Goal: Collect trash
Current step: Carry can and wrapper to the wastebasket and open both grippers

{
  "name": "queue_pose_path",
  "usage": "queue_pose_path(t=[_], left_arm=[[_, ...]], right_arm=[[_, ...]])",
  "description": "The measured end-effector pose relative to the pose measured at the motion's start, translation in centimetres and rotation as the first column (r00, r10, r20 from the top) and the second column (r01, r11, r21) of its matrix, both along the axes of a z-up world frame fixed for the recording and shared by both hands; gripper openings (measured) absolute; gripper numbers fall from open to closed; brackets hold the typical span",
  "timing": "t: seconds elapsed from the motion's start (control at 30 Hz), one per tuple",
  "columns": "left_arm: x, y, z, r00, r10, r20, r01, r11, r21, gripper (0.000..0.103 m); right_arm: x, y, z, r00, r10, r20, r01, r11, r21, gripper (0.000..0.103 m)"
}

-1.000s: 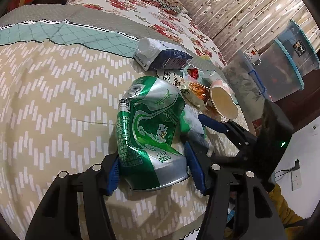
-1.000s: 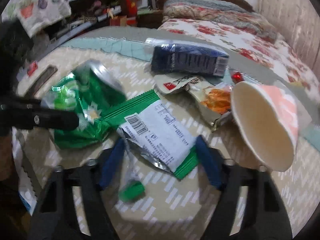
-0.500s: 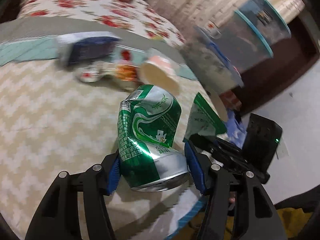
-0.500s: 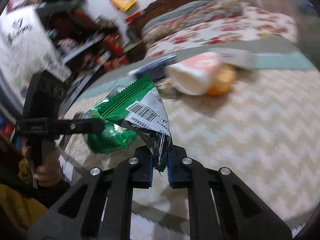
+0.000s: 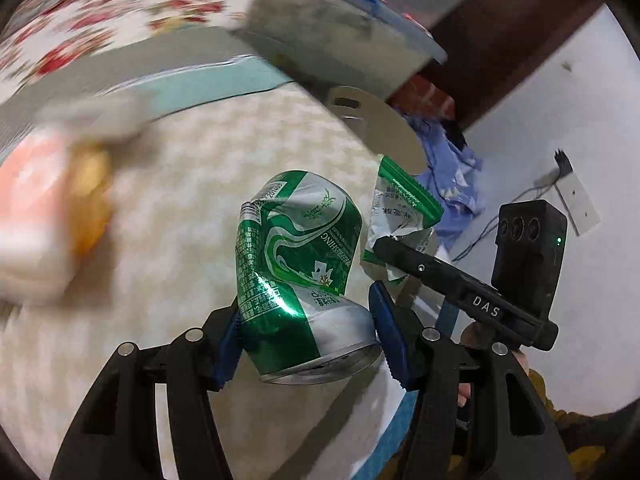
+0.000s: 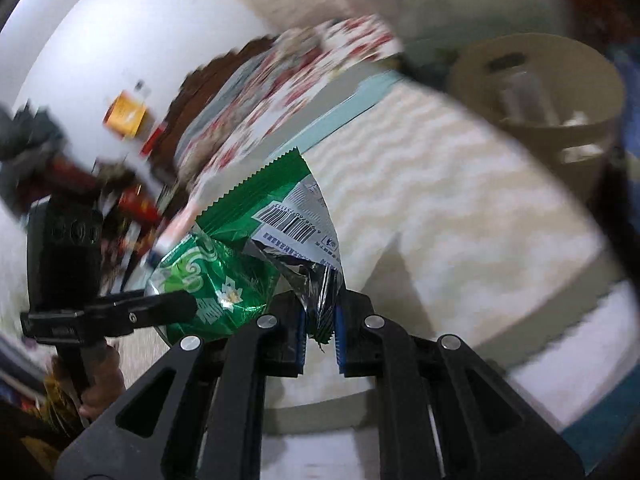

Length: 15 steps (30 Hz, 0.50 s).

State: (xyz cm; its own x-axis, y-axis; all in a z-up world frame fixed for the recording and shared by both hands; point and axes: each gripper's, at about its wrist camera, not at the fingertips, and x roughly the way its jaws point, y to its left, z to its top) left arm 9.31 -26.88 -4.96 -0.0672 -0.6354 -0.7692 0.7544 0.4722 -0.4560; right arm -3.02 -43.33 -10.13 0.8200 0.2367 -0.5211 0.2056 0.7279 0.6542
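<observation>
1. The left gripper is clenching the crushed green aluminium can, lifted above the chevron-patterned bedspread.
2. The right gripper is pinching the green foil snack wrapper; the round beige bin is standing far right, beyond the bed edge.

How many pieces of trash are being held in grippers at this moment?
2. A crushed green can is clamped in the left hand-held gripper; a green snack wrapper is pinched in the right hand-held gripper. Blurred litter on the bed isn't counted.

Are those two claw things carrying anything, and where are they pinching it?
Left gripper squeezes a crushed green can near its base; right gripper pinches a green snack wrapper by its torn end.
</observation>
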Motion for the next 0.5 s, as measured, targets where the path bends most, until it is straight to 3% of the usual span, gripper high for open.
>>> queue_pose_path(t=[0.3, 0.5], left_arm=[[1.3, -14.9, 1.3, 0.99, -0.126, 0.068, 0.125, 0.992, 0.024, 0.055], [2.4, -23.2, 0.7, 0.983, -0.144, 0.116, 0.139, 0.989, 0.052, 0.056]], right_arm=[[-0.7, -11.7, -0.1, 0.973, -0.23, -0.015, 0.23, 0.973, -0.005, 0.013], [0.6, -16.8, -0.9, 0.954, -0.295, -0.058, 0.295, 0.955, -0.013, 0.018]])
